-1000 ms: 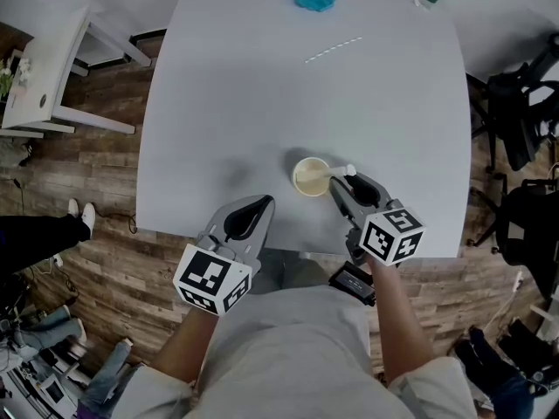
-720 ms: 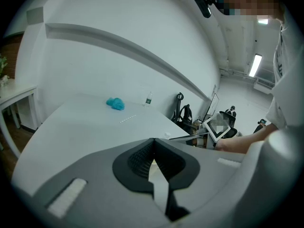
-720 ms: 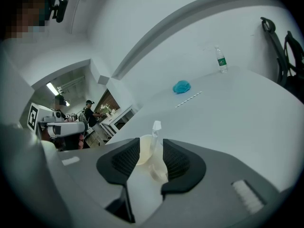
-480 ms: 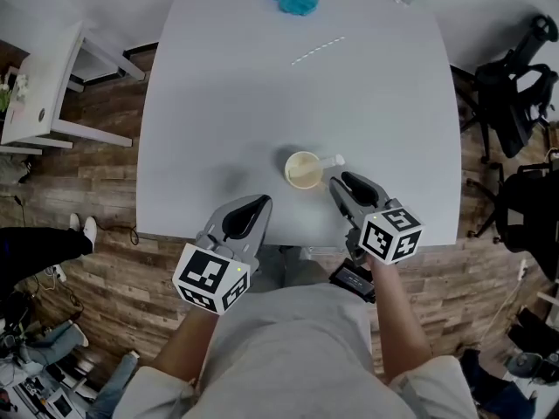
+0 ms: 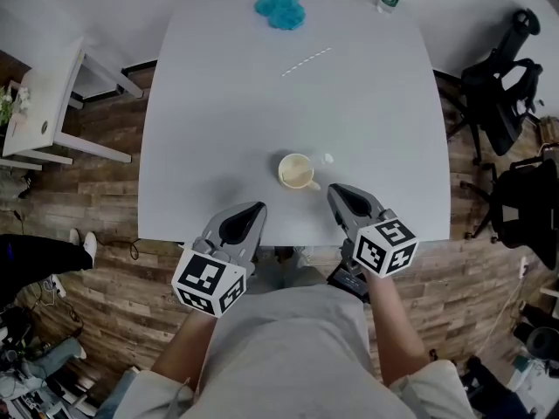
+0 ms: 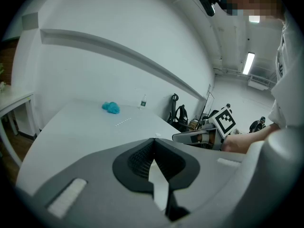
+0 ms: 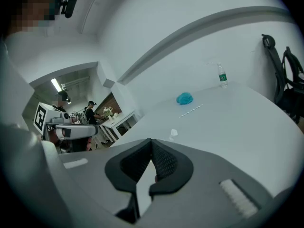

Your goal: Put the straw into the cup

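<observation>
A thin white straw (image 5: 306, 61) is seen flat on the desk (image 5: 210, 129), well apart from the cup (image 5: 297, 171), at its 12 o'clock. A small white piece (image 5: 327, 158) is seen just beside the cup at 2 o'clock; whether it leans out of the cup cannot be told. The right hand-held gripper (image 5: 336, 192), at 5 o'clock, has just been closed on nothing. The left hand-held gripper (image 5: 256, 208), at 7 o'clock, is closed and empty too. Both are probably held back so that the cup is not knocked.

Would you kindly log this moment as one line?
left gripper: shut, empty | right gripper: just closed, empty | cup: on table, untouched | straw tip: beside cup rim
</observation>
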Demonstrator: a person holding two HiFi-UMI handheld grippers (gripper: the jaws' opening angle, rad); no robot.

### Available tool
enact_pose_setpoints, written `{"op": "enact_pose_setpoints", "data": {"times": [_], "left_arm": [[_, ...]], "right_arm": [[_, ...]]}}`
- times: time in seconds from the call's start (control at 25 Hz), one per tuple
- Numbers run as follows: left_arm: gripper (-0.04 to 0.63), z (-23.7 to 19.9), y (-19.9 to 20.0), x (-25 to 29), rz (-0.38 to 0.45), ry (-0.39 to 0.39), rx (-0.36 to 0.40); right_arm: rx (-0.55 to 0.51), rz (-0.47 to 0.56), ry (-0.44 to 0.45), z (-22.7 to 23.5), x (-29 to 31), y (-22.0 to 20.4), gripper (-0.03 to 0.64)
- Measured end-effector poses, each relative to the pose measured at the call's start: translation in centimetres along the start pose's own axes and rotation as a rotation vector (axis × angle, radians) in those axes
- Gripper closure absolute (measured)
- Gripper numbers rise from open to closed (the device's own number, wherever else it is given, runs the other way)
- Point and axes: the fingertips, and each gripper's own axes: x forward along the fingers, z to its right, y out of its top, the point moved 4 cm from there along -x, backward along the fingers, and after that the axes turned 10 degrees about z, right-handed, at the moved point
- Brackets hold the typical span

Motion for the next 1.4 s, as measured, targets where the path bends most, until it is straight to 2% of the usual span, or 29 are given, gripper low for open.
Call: {"op": "enact_pose_setpoints", "data": {"times": [0.6,1.4], "left_arm": [[0.577,2.1,1.4,-1.2,0.026,-0.027,0.027],[0.577,2.5,2.8,-1.1,0.047,-0.019,0.034]], "right_arm": [[-0.076,0.023,0.037,-4.2,-2.8,3.0,0.611],[-0.13,0.039,0.07,-5.4,-3.1,4.5,0.611]]}}
